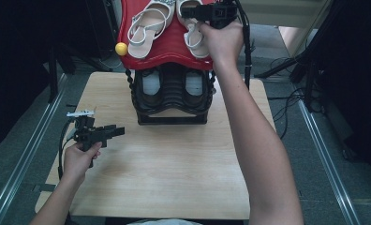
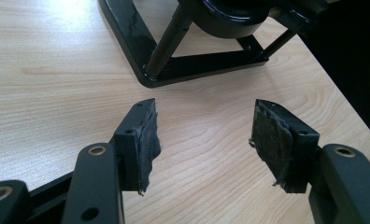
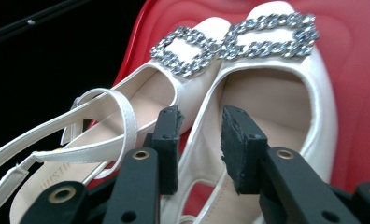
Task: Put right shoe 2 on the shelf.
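The right gripper [image 3: 199,140] has its fingers narrowly open astride the inner rim of the right sandal [image 3: 276,98], which points away. The left gripper [image 2: 204,140], fingers wide and empty, rests far off above the desk [image 2: 47,93].

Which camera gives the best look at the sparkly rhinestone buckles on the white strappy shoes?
The right gripper view: both square rhinestone buckles sit close and sharp on the toes of the white strappy shoes, just past the right gripper. In the high view they are tiny at the top edge. The left gripper view faces the wooden table.
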